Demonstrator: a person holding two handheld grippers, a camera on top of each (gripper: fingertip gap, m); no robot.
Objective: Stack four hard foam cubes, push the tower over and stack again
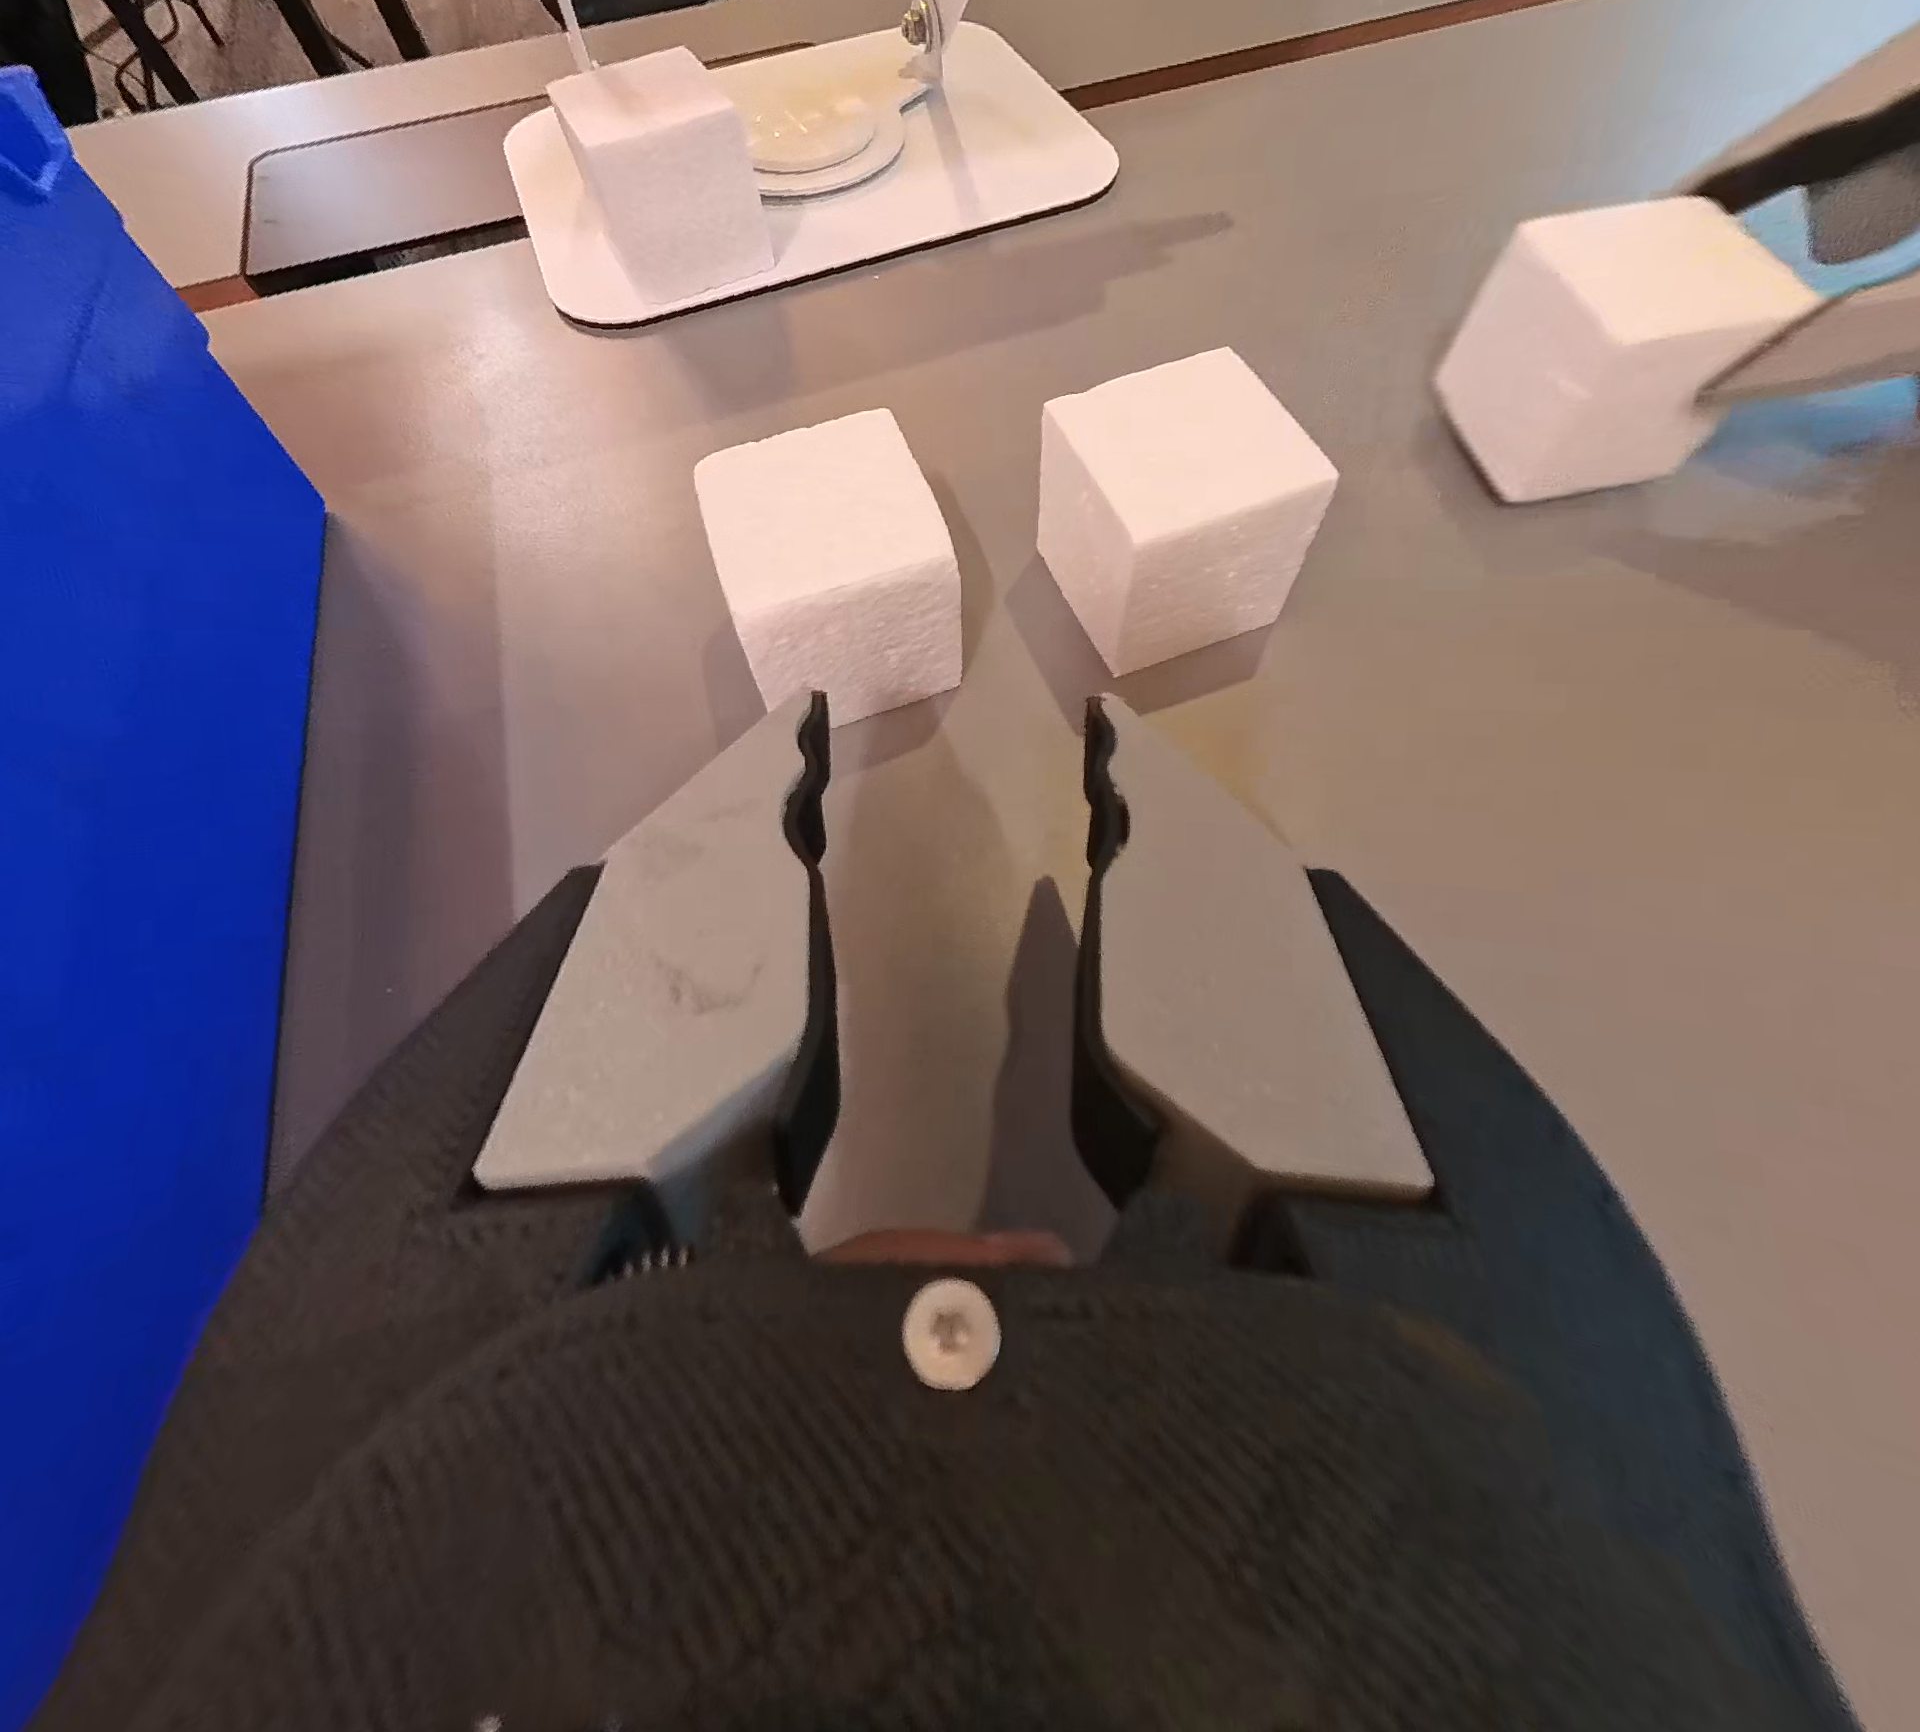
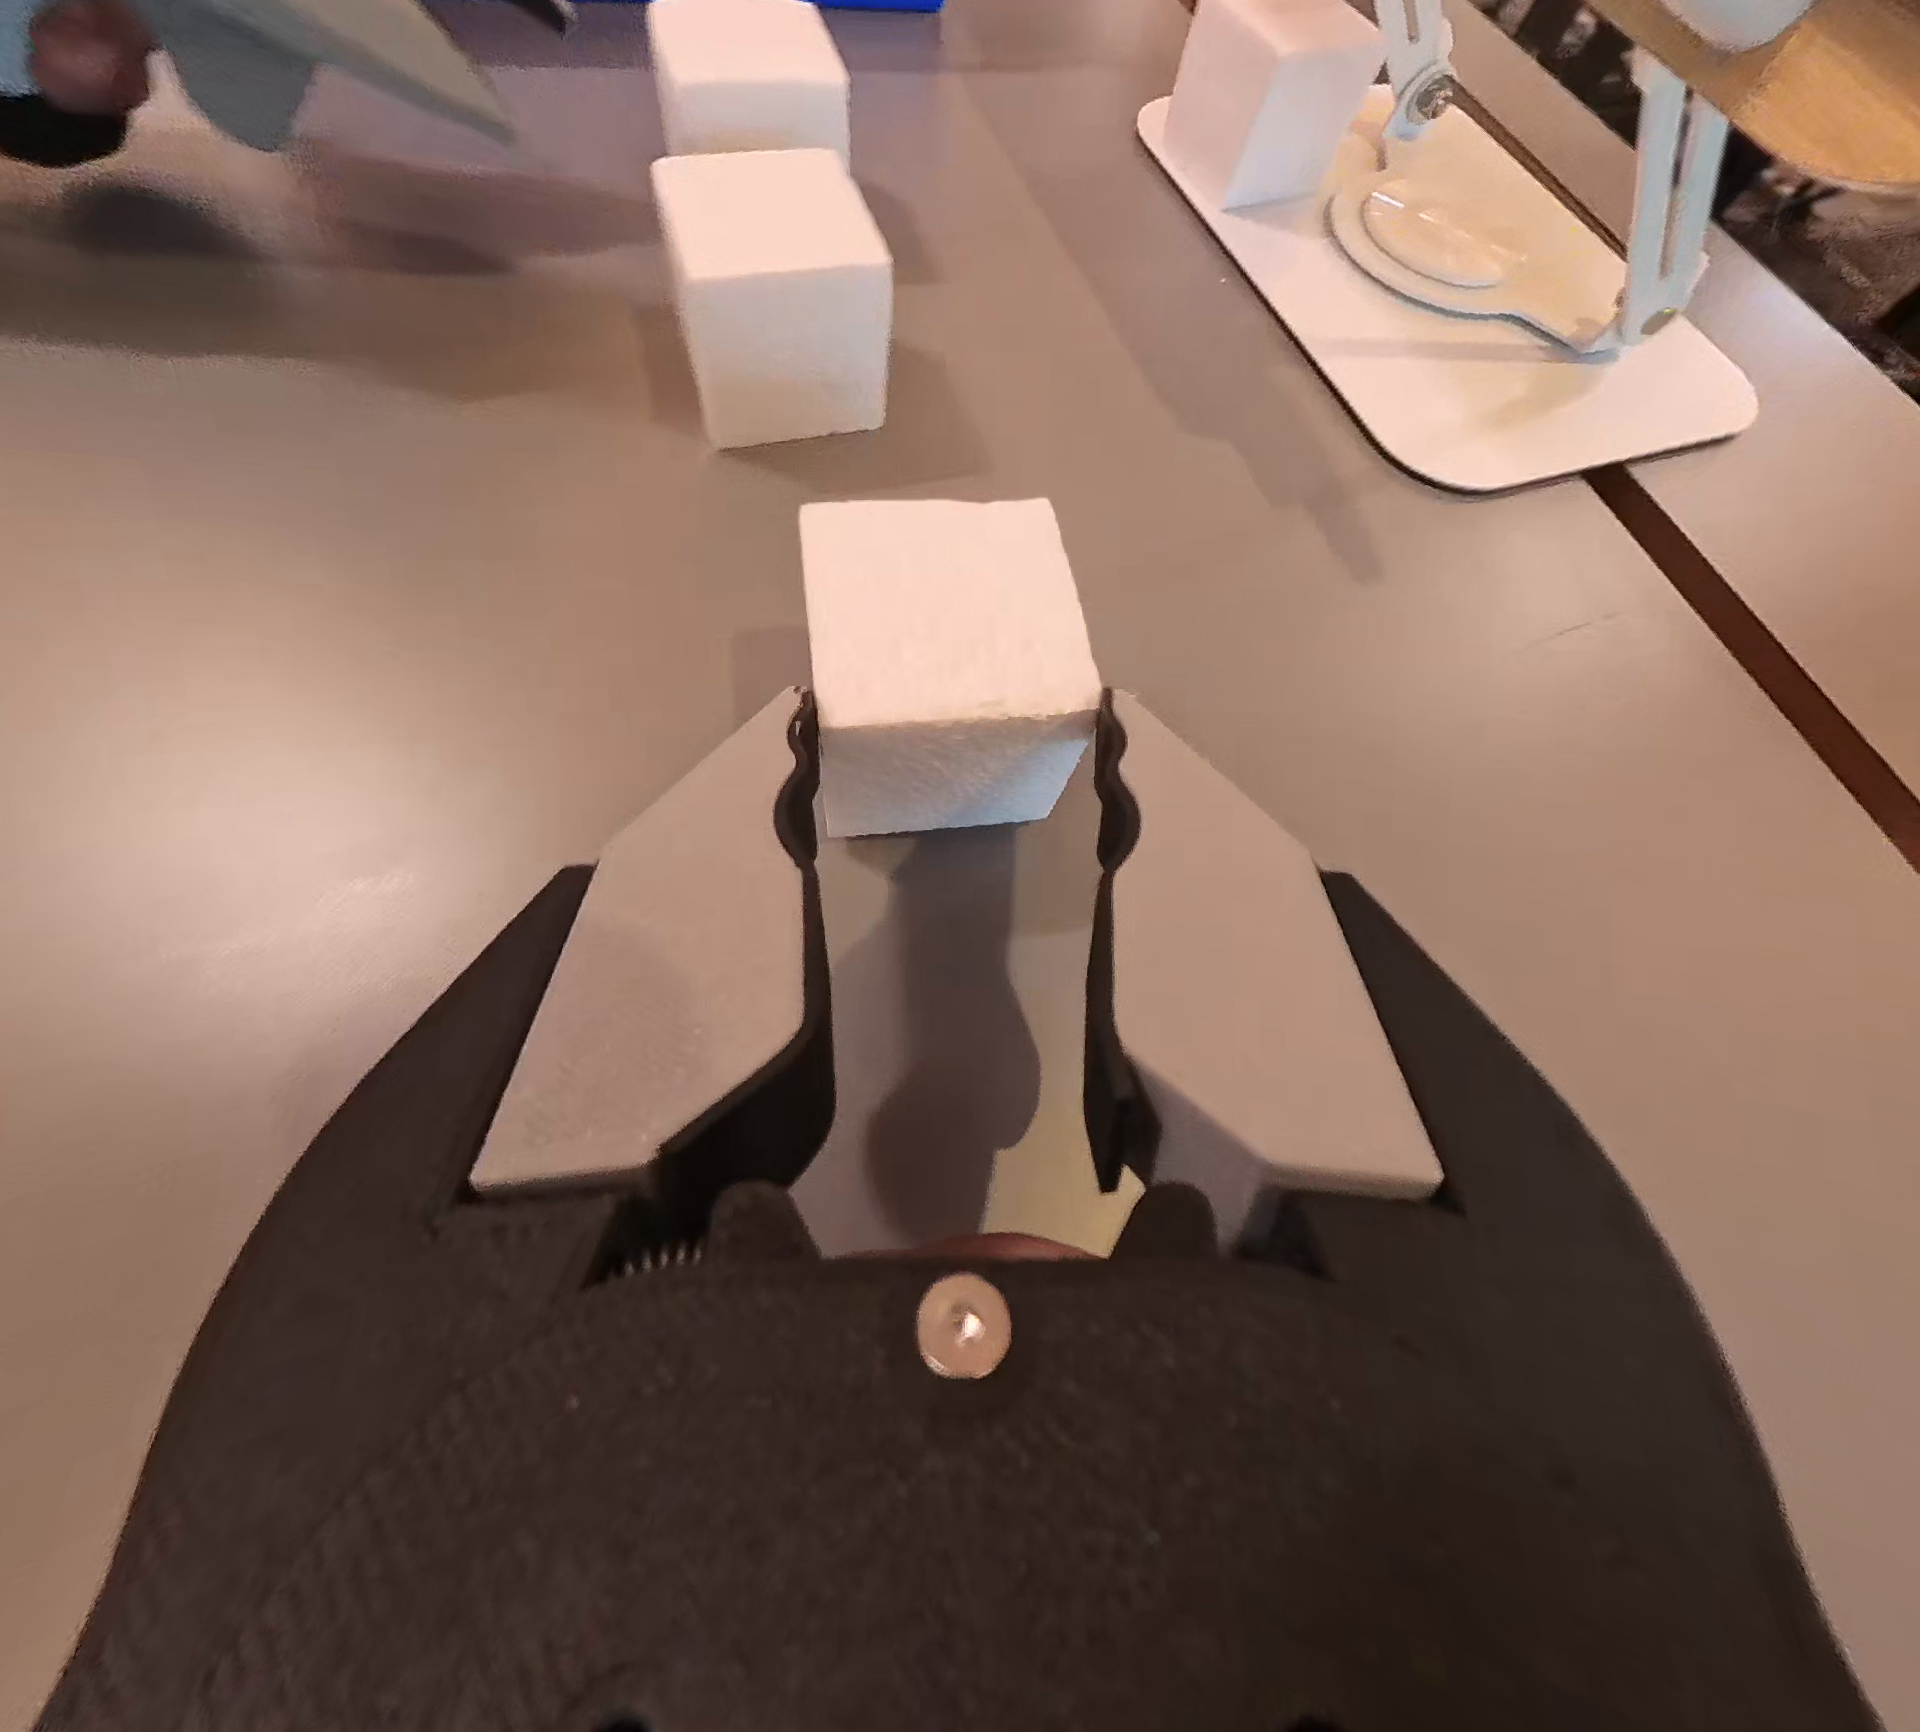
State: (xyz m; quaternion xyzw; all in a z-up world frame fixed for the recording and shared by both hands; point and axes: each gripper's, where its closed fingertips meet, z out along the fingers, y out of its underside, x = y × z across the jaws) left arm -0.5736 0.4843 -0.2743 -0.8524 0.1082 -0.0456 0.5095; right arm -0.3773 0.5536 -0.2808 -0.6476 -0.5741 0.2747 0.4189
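At far left of the left wrist view, blue bin (image 1: 135, 643), plain wall, no legible writing. Lower centre, left gripper (image 1: 956, 716), jaws parted with nothing between, tips just short of two white foam cubes: left cube (image 1: 831, 560) and middle cube (image 1: 1174, 529), side by side on grey table (image 1: 1455, 851), apart from each other. Upper centre, fourth cube (image 1: 665, 176) resting on white stand base (image 1: 935, 217). Far right, held cube (image 1: 1600, 352), blurred, between the other tool's fingers.

Upper left of the right wrist view, left gripper again, blurred, angled down over the table. Centre, right gripper (image 2: 956, 726), level and pointing forward, jaws closed against both sides of held cube, raised over its own shadow. No brands or labels readable anywhere
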